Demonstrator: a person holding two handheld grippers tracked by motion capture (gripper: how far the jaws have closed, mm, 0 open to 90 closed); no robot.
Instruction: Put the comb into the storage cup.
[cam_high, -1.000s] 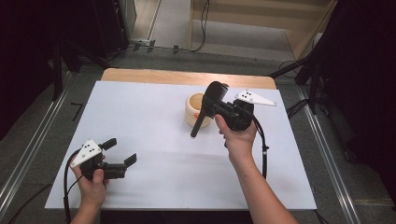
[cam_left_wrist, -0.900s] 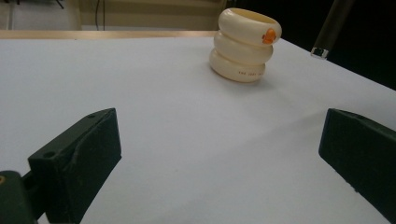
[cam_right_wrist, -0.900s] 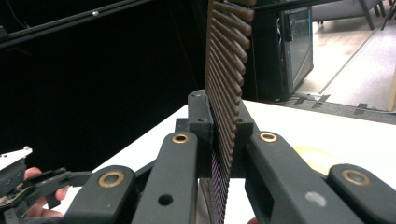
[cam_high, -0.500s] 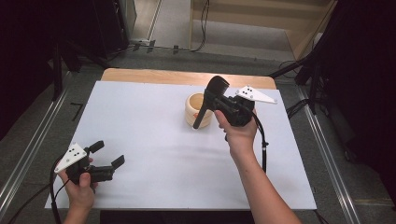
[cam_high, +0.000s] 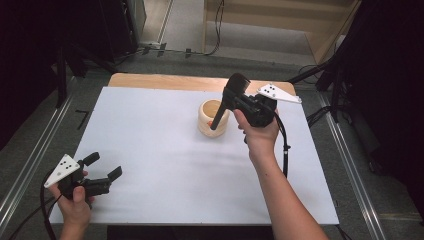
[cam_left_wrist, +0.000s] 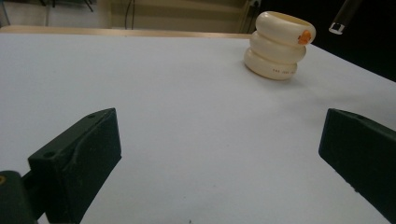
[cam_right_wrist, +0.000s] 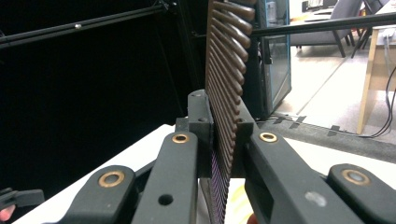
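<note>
The left gripper (cam_high: 102, 172), jaws spread, sits near the white table (cam_high: 150, 130) corner; the right gripper (cam_high: 235, 97) pinches a ridged comb (cam_right_wrist: 229, 70) over the cream ringed holder (cam_high: 210, 117).

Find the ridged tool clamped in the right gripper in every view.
High view: right of centre, ridged tool slanting down toward the cream holder.
Left gripper view: handle tip, top right corner.
Right gripper view: centre, upright, clamped in the right gripper.
Shared landmark: the white table cover.

Showed a cream ribbed holder (cam_high: 213, 118) with an orange spot, a dark brown ridged comb (cam_right_wrist: 229, 70), black tongs (cam_left_wrist: 219, 154), a white surface (cam_high: 165, 150).
</note>
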